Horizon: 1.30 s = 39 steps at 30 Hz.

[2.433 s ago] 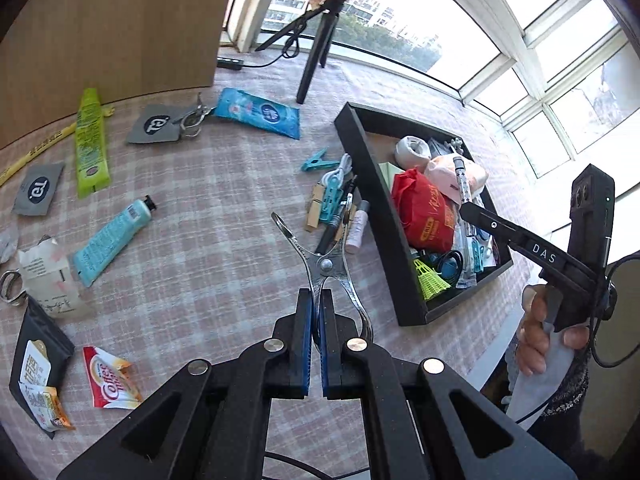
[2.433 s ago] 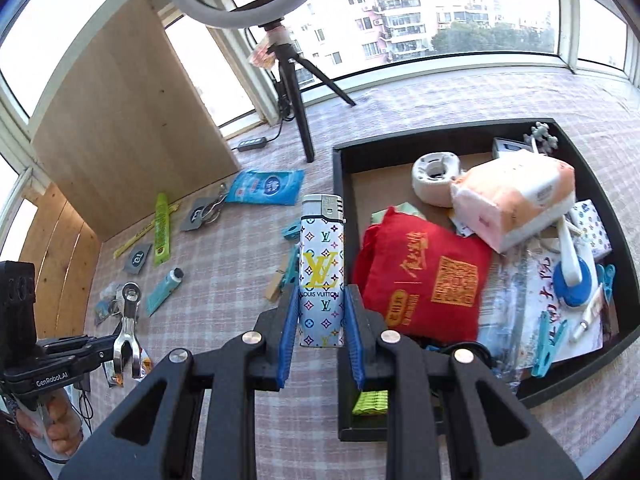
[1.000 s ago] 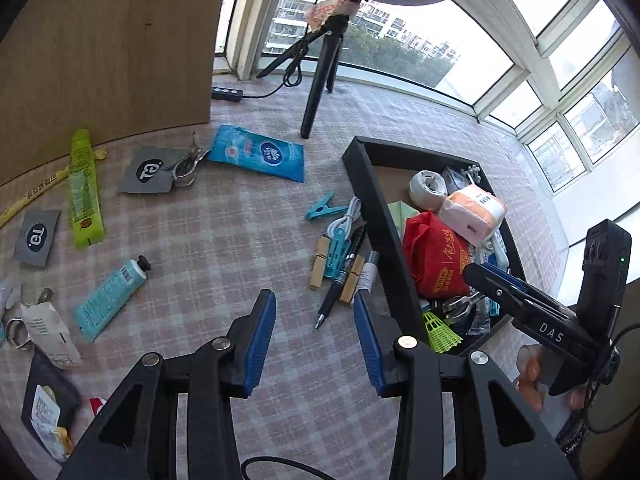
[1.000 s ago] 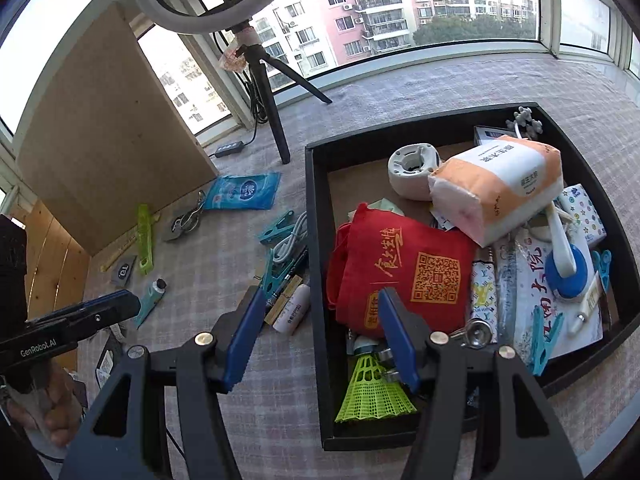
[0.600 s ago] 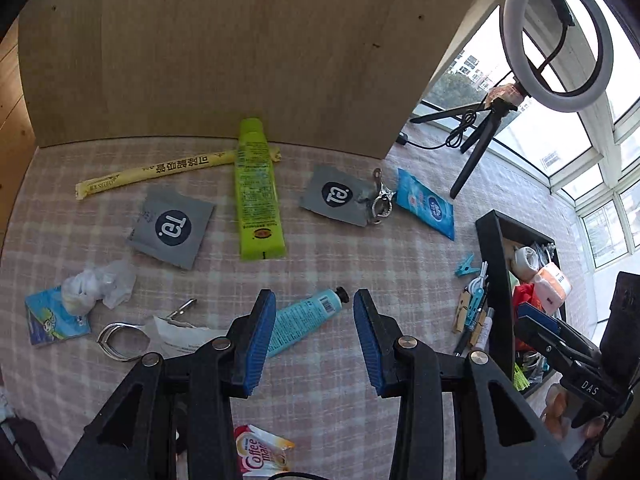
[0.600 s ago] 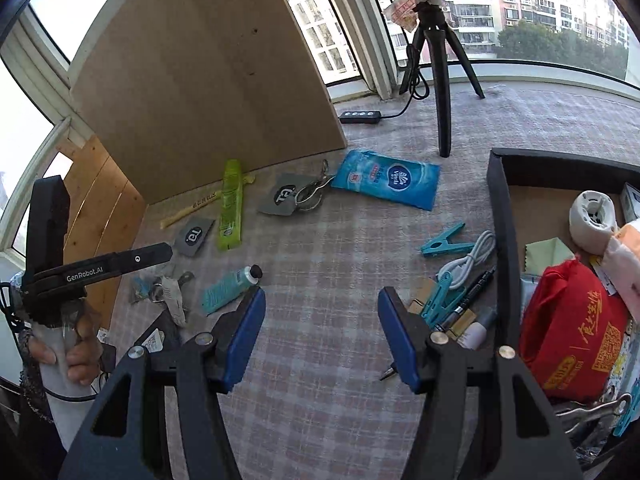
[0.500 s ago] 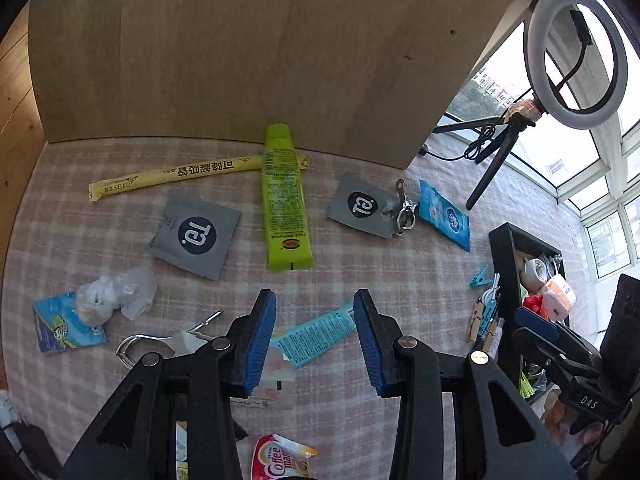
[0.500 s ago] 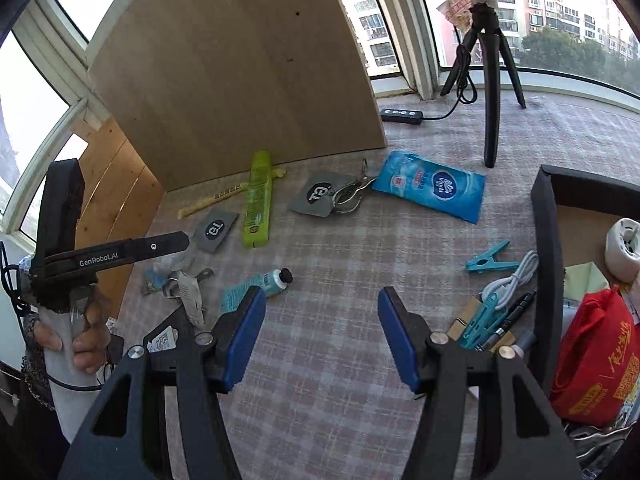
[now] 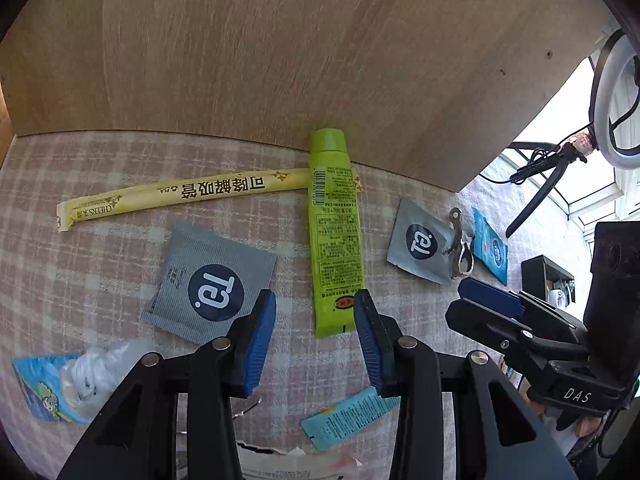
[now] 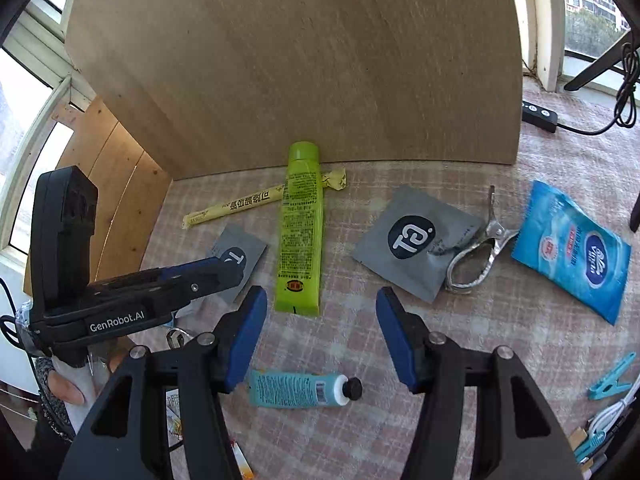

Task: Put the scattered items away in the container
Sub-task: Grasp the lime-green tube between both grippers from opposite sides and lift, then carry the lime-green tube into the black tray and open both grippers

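Both tools, left (image 9: 315,336) and right (image 10: 321,336), hover open and empty over the green tube (image 9: 334,240) on the desk (image 9: 120,168), apparently lining up the next pickup.

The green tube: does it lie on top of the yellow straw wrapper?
Yes, the green tube crosses over the yellow straw wrapper near its capped end, hiding part of it.

Wooden board (image 9: 320,40) — checked tablecloth (image 10: 400,420) — bright windows (image 10: 584,4)

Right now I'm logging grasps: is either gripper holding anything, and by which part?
Nothing is held. The left gripper and right gripper are both open and empty above the green tube.
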Each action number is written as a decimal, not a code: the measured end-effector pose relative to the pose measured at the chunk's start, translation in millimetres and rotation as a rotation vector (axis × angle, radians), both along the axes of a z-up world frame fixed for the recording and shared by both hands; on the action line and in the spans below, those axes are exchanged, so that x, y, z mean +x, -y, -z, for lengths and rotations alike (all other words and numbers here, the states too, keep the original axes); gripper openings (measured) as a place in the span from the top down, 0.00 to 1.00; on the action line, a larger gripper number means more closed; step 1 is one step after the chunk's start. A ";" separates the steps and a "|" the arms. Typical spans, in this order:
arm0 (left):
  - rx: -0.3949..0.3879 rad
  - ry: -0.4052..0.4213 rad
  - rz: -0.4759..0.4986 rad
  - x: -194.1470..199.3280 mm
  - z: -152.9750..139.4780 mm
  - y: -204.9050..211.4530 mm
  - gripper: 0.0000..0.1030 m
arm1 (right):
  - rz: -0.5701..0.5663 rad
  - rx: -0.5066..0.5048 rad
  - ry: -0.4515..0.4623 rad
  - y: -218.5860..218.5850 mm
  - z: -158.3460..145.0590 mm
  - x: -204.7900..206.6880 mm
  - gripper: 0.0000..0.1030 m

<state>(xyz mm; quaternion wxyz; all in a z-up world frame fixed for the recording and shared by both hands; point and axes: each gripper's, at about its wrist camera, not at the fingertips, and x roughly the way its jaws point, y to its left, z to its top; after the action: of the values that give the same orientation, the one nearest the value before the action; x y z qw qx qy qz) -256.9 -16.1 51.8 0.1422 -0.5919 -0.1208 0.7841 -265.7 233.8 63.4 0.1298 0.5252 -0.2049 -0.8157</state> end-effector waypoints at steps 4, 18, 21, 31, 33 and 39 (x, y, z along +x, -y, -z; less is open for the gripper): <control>0.008 0.018 0.016 -16.9 17.3 -0.8 0.64 | -0.014 -0.027 0.035 3.0 21.4 -27.7 0.53; 0.128 0.037 0.000 -54.2 36.1 4.1 0.64 | -0.099 -0.076 0.038 23.9 48.2 -59.0 0.64; 0.123 0.031 0.020 -56.1 36.4 -5.3 0.68 | -0.120 -0.065 0.036 31.8 50.3 -59.5 0.76; 0.121 0.016 0.016 -47.6 27.9 -16.1 0.80 | -0.066 -0.107 0.036 25.2 49.6 -50.5 0.84; 0.122 0.005 0.021 -43.8 21.7 -17.7 0.80 | -0.062 -0.123 0.029 23.5 44.6 -47.1 0.85; 0.134 -0.036 0.026 -32.0 -7.4 -23.2 0.80 | -0.045 -0.146 -0.017 13.1 16.3 -28.2 0.85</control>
<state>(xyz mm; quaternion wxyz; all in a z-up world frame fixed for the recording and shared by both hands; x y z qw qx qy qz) -288.9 7.2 59.1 0.1939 -0.5686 -0.1629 0.7827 -293.9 220.7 47.2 0.1878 0.5116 -0.2510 -0.8000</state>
